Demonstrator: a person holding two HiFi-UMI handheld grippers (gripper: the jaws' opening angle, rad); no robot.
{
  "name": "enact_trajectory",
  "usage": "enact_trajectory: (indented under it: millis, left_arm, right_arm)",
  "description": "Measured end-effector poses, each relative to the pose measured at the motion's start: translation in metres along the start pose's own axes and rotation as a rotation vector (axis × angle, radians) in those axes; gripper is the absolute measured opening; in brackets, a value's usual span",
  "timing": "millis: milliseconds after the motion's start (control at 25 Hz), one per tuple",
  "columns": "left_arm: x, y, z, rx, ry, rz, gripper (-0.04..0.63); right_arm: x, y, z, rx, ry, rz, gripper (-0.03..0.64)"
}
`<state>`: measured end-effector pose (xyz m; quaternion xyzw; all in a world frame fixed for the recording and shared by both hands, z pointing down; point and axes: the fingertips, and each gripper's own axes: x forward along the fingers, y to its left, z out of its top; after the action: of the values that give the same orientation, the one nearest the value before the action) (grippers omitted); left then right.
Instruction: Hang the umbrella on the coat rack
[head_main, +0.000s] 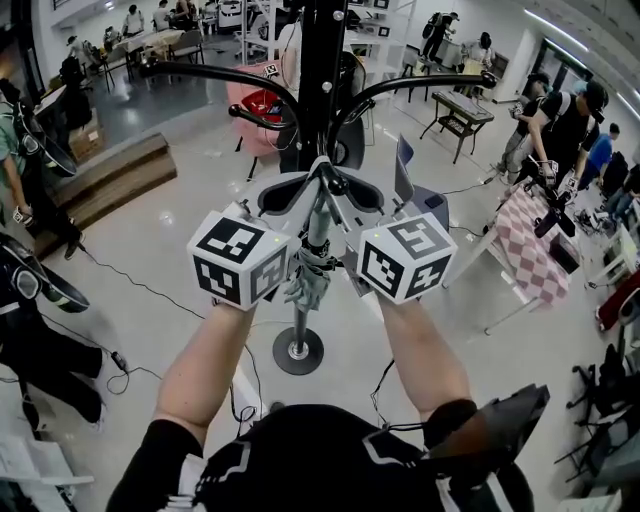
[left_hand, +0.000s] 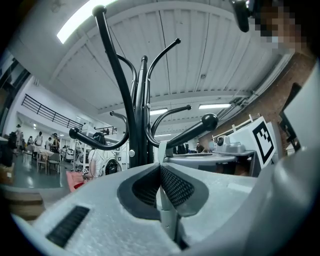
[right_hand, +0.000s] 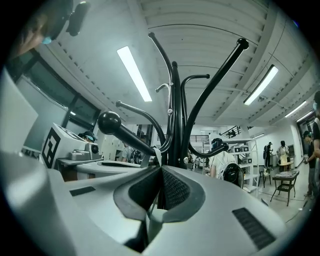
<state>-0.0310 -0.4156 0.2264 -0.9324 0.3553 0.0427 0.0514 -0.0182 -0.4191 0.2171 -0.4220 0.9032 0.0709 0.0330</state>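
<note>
Grey-green umbrella (head_main: 312, 268) dangles at six o'clock under left gripper (head_main: 303, 187) and right gripper (head_main: 347, 187), against the rack (head_main: 320, 60). Left gripper view: jaws pinch its pale strap (left_hand: 162, 152), with a hook (left_hand: 207, 121) at one o'clock. Right gripper view: same pinch, probably stretching the strap for that hook.

Umbrella (head_main: 306, 280) between left gripper (left_hand: 160, 167) and right gripper (right_hand: 161, 171), coat rack (head_main: 320, 80) behind (perhaps touching)
</note>
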Motion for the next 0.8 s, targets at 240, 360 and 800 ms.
enact_trajectory:
  millis: [240, 360, 800]
  left_arm:
    - [-0.001, -0.005, -0.001, -0.004, -0.023, 0.001, 0.011]
    - [-0.003, -0.006, 0.0, 0.007, -0.036, 0.004, 0.011]
    - [-0.013, -0.013, -0.001, 0.026, -0.04, 0.048, 0.011]
  right_arm:
    - [-0.006, 0.0, -0.001, -0.001, -0.024, 0.004, 0.009]
    - [-0.007, 0.002, 0.0, -0.002, -0.033, 0.013, 0.01]
    - [-0.027, 0.005, 0.005, -0.02, -0.056, 0.005, 0.011]
